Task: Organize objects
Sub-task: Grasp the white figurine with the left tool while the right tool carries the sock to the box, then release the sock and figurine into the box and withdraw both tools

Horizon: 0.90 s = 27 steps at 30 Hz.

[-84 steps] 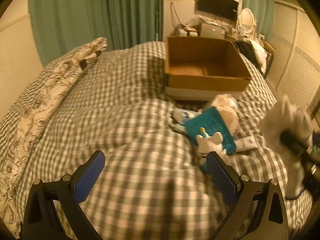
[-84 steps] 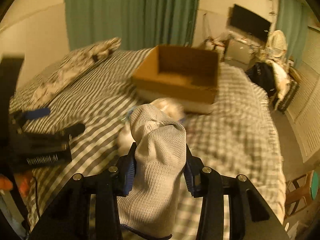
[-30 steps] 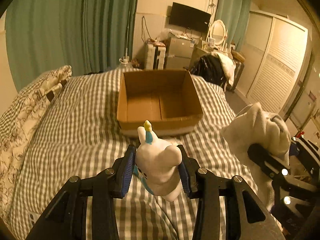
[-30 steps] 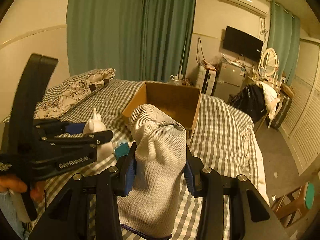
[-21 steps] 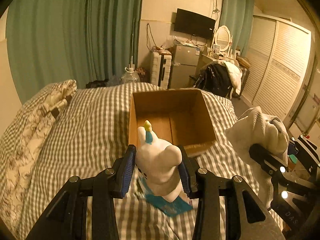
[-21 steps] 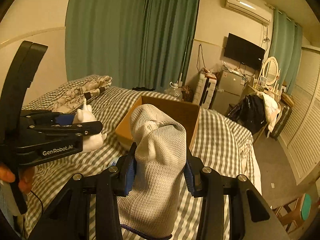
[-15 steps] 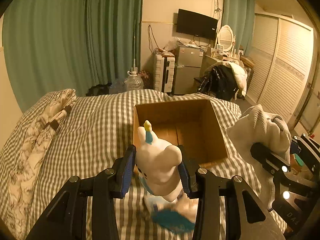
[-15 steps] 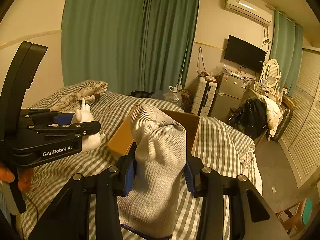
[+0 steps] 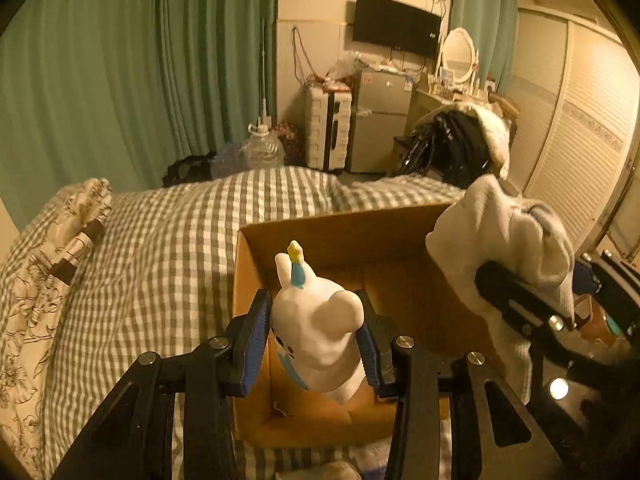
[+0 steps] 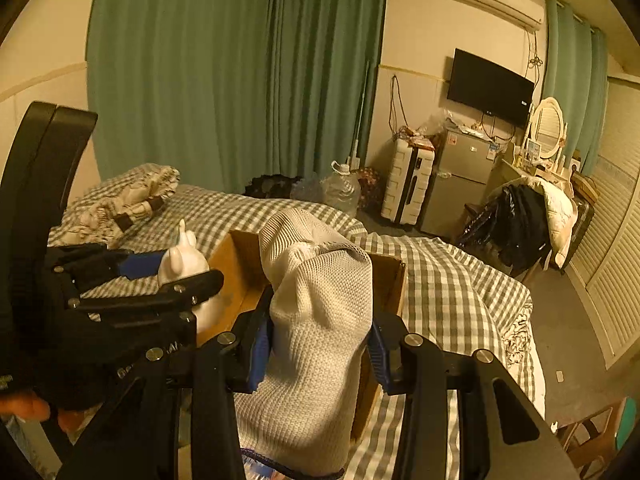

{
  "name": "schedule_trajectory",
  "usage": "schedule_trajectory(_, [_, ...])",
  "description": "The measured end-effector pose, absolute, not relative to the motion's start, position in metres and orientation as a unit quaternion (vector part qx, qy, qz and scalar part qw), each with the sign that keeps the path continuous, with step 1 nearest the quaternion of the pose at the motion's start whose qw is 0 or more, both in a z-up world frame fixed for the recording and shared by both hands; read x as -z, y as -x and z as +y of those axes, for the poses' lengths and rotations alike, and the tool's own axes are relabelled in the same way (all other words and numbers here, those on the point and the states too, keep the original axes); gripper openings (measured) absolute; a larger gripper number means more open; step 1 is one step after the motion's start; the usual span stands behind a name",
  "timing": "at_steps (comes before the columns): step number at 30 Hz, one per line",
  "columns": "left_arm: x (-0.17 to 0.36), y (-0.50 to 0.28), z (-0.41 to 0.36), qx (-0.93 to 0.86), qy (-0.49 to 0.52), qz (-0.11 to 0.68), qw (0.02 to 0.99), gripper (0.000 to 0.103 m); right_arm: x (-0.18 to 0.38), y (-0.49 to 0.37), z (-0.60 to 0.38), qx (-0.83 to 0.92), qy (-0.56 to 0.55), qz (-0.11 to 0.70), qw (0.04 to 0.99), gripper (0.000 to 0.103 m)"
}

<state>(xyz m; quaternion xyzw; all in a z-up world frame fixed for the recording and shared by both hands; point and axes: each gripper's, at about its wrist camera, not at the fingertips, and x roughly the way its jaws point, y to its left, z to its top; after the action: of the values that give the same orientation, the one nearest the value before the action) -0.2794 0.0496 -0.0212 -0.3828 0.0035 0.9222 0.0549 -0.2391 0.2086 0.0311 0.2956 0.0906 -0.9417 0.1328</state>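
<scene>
While the left tool is clamped on a white rabbit figurine held above the open cardboard box, the right tool is clamped on a grey knitted sock beside it. Both hover over the box, which sits on the checked bed.

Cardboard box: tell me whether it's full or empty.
Empty as far as visible: the cardboard box shows a bare brown floor; the white toy and left tool hide part.
</scene>
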Motion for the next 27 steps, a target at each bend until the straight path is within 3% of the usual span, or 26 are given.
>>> schedule_trajectory(5, [0.044,0.286,0.05,-0.915,0.398,0.012,0.066,0.044,-0.012,0.264,0.208,0.936,-0.316,0.074,0.132,0.044])
schedule_trajectory(7, [0.047,0.283,0.049,-0.914,0.399,0.011,0.073,0.052,-0.009,0.261,0.212,0.94,-0.309,0.07,0.128,0.057])
schedule_trajectory(9, [0.044,0.279,0.047,-0.915,0.397,0.01,0.068,0.076,-0.011,0.256,0.215,0.943,-0.301,0.07,0.124,0.067])
schedule_trajectory(10, [0.043,0.275,0.044,-0.916,0.396,0.008,0.063,0.079,-0.012,0.251,0.218,0.944,-0.298,0.07,0.122,0.068])
schedule_trajectory(16, [0.021,0.236,0.026,-0.921,0.388,0.007,0.041,0.08,-0.036,0.211,0.242,0.949,-0.289,0.068,0.106,0.072])
schedule_trajectory(27, [-0.018,0.131,0.015,-0.934,0.358,0.013,0.006,0.098,-0.09,0.097,0.273,0.955,-0.266,0.075,0.105,0.088])
